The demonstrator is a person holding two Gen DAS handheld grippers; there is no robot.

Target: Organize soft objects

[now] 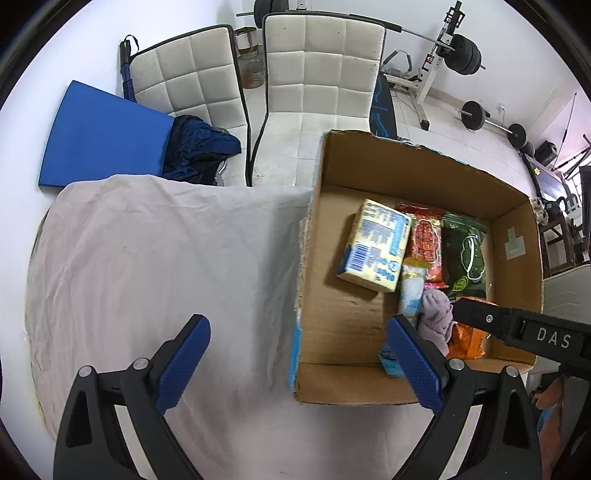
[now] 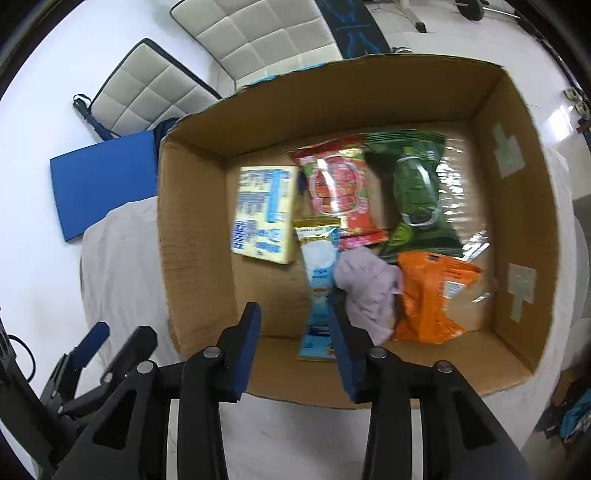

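An open cardboard box (image 1: 517, 229) (image 2: 195, 221) sits on a table covered by a pale cloth (image 1: 166, 258). Inside lie a yellow-and-blue pack (image 1: 376, 245) (image 2: 264, 214), a red snack bag (image 1: 428, 243) (image 2: 338, 188), a green bag (image 1: 465, 251) (image 2: 413, 184), a light blue packet (image 1: 412, 290) (image 2: 319, 280), an orange bag (image 1: 467, 339) (image 2: 428, 295) and a crumpled lilac cloth (image 1: 437, 317) (image 2: 369, 288). My left gripper (image 1: 299, 363) is open and empty, above the box's left wall. My right gripper (image 2: 293, 354) is open and empty over the box's near edge, just short of the lilac cloth; its black finger shows in the left wrist view (image 1: 517, 328).
Two white padded chairs (image 1: 317, 81) (image 2: 266, 33) stand behind the table. A blue mat (image 1: 107, 136) (image 2: 103, 184) and dark blue clothing (image 1: 199, 147) lie to the left. Weight equipment (image 1: 461, 55) stands at the back right.
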